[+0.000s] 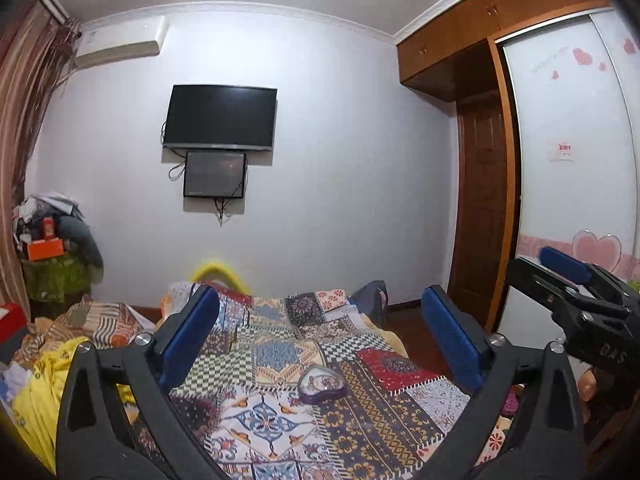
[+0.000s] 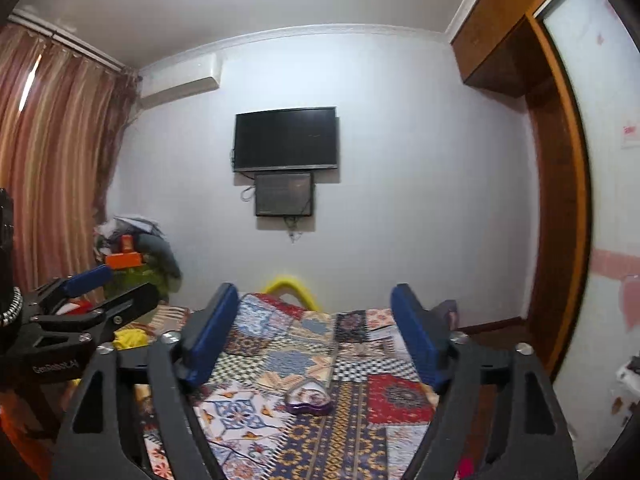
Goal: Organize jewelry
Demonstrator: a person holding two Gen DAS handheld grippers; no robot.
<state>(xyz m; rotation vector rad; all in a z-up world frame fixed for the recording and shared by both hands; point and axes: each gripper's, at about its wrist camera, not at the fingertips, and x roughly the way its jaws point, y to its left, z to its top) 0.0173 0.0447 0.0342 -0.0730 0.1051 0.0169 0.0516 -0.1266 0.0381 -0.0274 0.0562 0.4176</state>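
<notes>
- The left tongs (image 1: 320, 344) stood wide apart and empty, held above the near part of the bed, their blue pads (image 1: 188, 336) framing the patchwork quilt (image 1: 280, 432).
- The right tongs (image 2: 316, 336) were likewise spread and held nothing; in the left wrist view they showed at the right edge, beside the left pair and apart from it.
- Nothing was gripped by either pair, so by my judgement the task stood at or near its start: no piece of jewelry had visibly been taken up or sorted.
- A little farther on, a heart-shaped jewelry box (image 1: 323, 384) lay on the quilt, roughly midway between the fingers of each pair and not touched by any of them.
- Its lid appeared to be on, purple-sided with a pale patterned top; I could not tell whether anything lay inside.
- No loose jewelry could be made out on the quilt, whose busy pattern might well hide small pieces.
- What remained, as I judged it, was nearly everything: reaching the box, opening it and putting the pieces in order.
- Farther left, crumpled yellow cloth (image 1: 44, 384) and other bedding lay heaped.
- Farthest, a dark television (image 1: 220, 118) hung on the wall, with a wardrobe (image 1: 568, 152) at the right.
</notes>
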